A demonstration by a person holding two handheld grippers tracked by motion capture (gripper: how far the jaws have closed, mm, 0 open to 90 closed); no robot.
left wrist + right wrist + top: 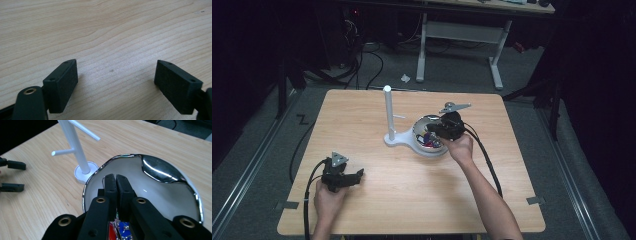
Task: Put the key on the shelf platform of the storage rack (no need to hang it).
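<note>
Right gripper (116, 178) jaws together over the chrome-rimmed bowl (175, 202), nothing visibly gripped; left gripper (343, 176) apart, idle near-left. Progress unclear.

Worktop: I see a light wood-grain worktop (362, 210) with rounded corners, brightly lit against dim surroundings.
Floor: grey carpet-like floor (257, 150) all round; a pale rail (242, 185) runs along it at 9 o'clock and another at 3 o'clock.
Cables: black cables (362, 65) lie in loops on the floor at 11 o'clock.
Far desk: at 12 o'clock I make out a second desk (492, 6) on a white frame (497, 65).
Scrap: a small white scrap (405, 78) lies on the floor near that frame.
Light: edges of the room fall into near-black shadow.
</note>
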